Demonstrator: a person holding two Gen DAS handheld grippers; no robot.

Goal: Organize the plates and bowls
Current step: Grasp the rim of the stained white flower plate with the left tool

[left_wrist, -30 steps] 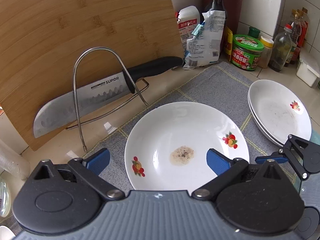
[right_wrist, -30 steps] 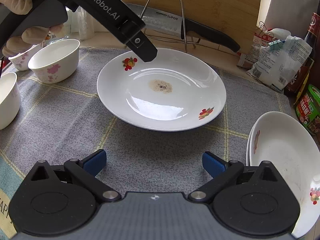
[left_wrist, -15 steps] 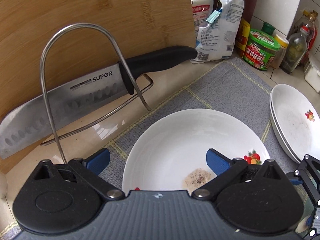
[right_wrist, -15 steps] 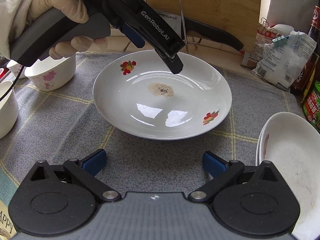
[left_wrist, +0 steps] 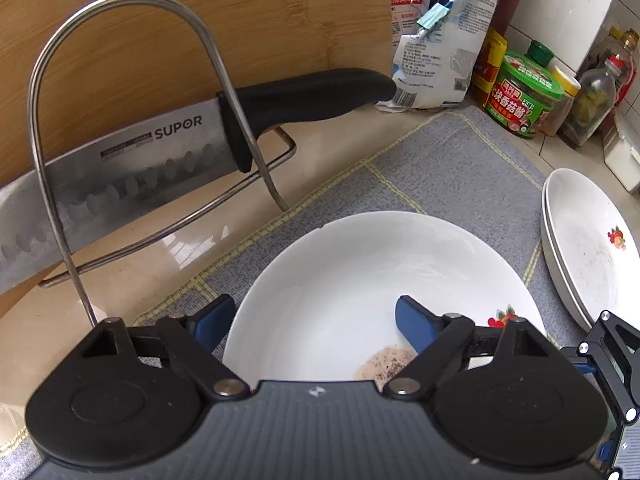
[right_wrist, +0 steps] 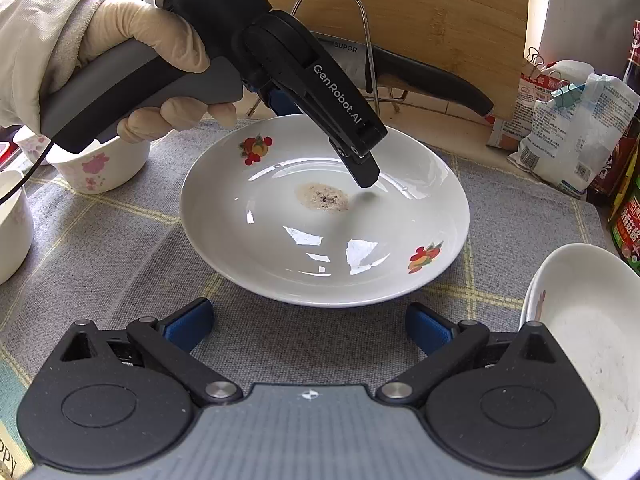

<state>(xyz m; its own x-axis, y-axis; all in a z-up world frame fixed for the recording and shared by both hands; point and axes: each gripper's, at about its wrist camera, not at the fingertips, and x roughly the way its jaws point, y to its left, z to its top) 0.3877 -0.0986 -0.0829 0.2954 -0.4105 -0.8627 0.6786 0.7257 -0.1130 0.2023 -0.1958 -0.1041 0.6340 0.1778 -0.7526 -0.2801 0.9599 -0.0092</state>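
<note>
The counter [left_wrist: 132, 320] is smooth and shiny, and a big wooden board [left_wrist: 160, 32] leans at its back, at twelve o'clock. A soft grey mat [right_wrist: 120, 260] with yellow lines covers most of the counter. On the mat, in the middle, sits the plate [right_wrist: 320, 240]. It is round, white and glossy, with small fruit pictures and a brown speckled spot of old food in its dip. At four o'clock from it, near but apart, is a stack [left_wrist: 588, 248] of more white plates. At nine o'clock stands a small white bowl [right_wrist: 100, 168] with pink flowers.

A long steel knife [left_wrist: 120, 172] with a black handle rests in a thin wire rack [left_wrist: 44, 120] at eleven o'clock.

The left tool [left_wrist: 310, 322] straddles the plate's far rim, one finger outside and one inside. Its jaws have just been closing, but they are not squeezing the rim yet. The right tool [right_wrist: 308, 324] is spread wide over bare mat, holding nothing.

The plate is slick and thin at the edge. If the left tool grabs only a little rim, I think the plate could slip, tip, and bang down.
</note>
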